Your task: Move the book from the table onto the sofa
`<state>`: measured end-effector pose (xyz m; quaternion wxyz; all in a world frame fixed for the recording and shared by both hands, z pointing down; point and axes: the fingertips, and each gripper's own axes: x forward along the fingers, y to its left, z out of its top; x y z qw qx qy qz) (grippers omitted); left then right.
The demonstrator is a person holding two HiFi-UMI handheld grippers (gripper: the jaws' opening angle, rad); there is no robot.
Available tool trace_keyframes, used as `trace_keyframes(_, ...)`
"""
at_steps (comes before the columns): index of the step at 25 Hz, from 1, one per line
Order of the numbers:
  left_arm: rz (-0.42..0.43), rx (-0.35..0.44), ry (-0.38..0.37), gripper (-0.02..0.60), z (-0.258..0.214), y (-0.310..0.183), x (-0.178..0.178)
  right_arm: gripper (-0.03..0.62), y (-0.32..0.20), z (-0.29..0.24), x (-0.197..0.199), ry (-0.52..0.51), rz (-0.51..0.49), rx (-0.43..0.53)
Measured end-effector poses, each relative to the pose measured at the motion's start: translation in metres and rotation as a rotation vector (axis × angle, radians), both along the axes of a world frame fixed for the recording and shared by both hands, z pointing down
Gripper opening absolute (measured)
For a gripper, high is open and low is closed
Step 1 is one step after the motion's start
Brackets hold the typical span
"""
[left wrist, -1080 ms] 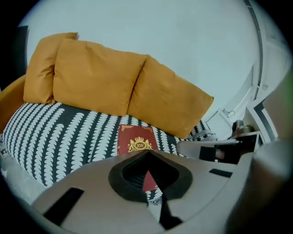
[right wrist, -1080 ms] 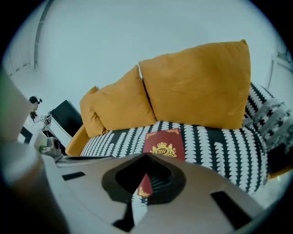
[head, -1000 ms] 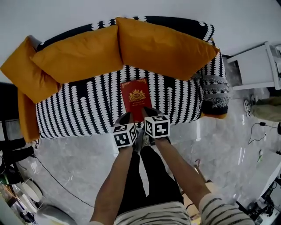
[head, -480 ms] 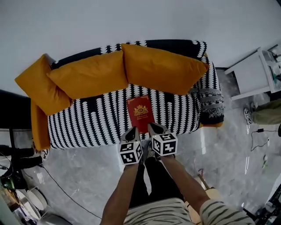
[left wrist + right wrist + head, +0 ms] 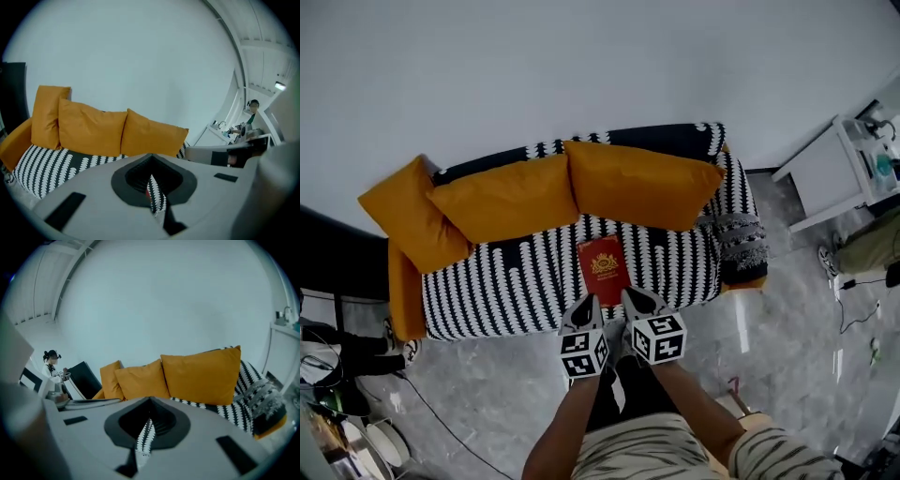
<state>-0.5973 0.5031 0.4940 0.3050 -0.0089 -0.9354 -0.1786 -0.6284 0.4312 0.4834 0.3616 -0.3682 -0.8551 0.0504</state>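
Note:
A red book (image 5: 603,265) with a gold emblem lies flat on the seat of the black-and-white patterned sofa (image 5: 506,281), near the middle front. My left gripper (image 5: 585,304) and right gripper (image 5: 634,300) hang side by side just in front of the book, above the sofa's front edge, apart from the book. Both are shut with nothing held. In the left gripper view the closed jaws (image 5: 152,180) point at the sofa seat (image 5: 42,159). In the right gripper view the closed jaws (image 5: 147,420) also aim at the seat (image 5: 234,411).
Three orange cushions (image 5: 502,197) (image 5: 642,183) (image 5: 408,216) lean on the sofa back. A grey knitted cushion (image 5: 739,246) sits at the right arm. A white table (image 5: 830,173) stands right of the sofa. The floor is grey marble (image 5: 487,384), with cables and clutter at the lower left.
Both grippers have risen and drawn back from the book, still shut. The book stays on the seat. The head view has lifted, so the sofa looks smaller.

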Motion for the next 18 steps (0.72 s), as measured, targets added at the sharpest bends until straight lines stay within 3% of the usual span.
trace_keyframes(18, 0.073, -0.096, -0.245, 0.005, -0.173, -0.022, 0.019, 0.014, -0.005, -0.174, 0.022, -0.227, -0.028, -0.104)
